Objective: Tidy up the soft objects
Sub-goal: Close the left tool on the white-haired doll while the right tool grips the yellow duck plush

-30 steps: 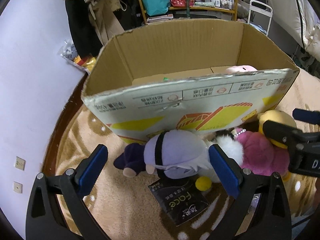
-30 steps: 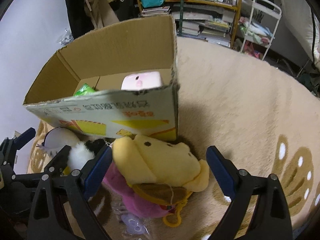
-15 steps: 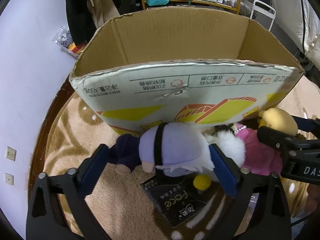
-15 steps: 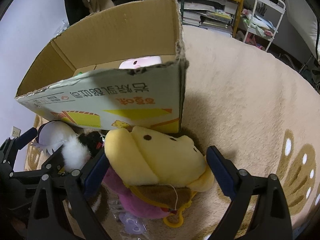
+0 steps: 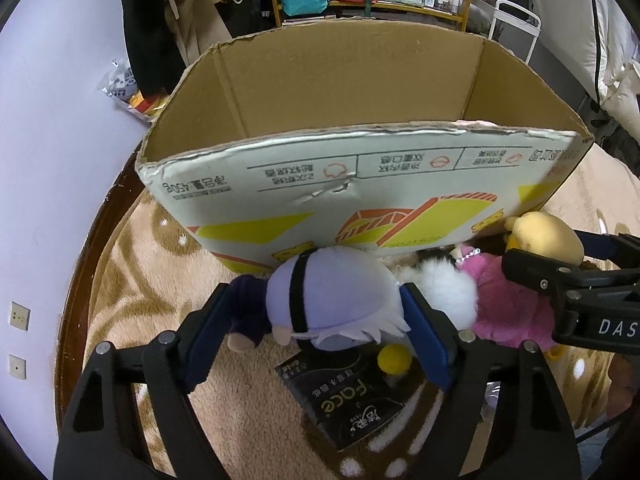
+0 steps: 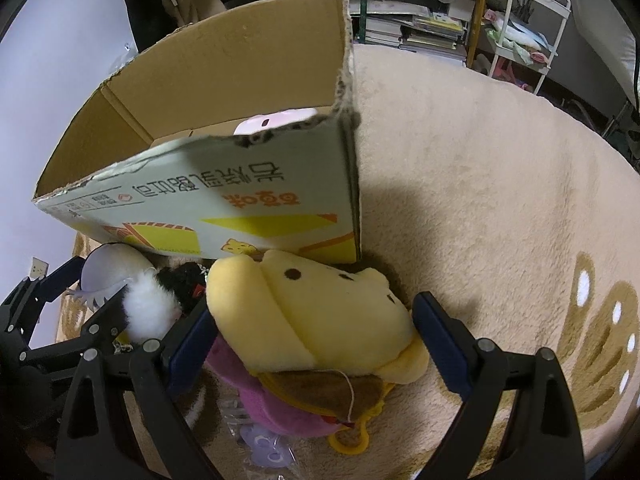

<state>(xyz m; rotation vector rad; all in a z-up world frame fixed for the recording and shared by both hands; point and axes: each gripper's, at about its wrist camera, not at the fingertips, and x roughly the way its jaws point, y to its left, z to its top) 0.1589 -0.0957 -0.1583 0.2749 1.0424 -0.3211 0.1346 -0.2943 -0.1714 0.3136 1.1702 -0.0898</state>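
Observation:
A lavender plush doll (image 5: 332, 296) with a black headband lies on the rug before a big open cardboard box (image 5: 360, 184). My left gripper (image 5: 316, 336) has its blue pads against the doll's sides. A yellow plush (image 6: 308, 316) lies between the pads of my right gripper (image 6: 316, 344), with a gap on the right pad side. Under it lies a pink plush (image 5: 508, 304). A white fluffy toy (image 5: 448, 296) lies between the two. A pink soft item (image 6: 276, 122) shows inside the box.
A black "Face" packet (image 5: 344, 396) and a small yellow ball (image 5: 394, 358) lie on the beige patterned rug (image 6: 480, 200). A wall stands at the left. Shelves (image 6: 420, 8) and a white cart (image 6: 532, 20) stand behind the box.
Both grippers have moved forward and down toward the toys. The left jaws have narrowed onto the lavender doll. The right jaws have narrowed a little around the yellow plush.

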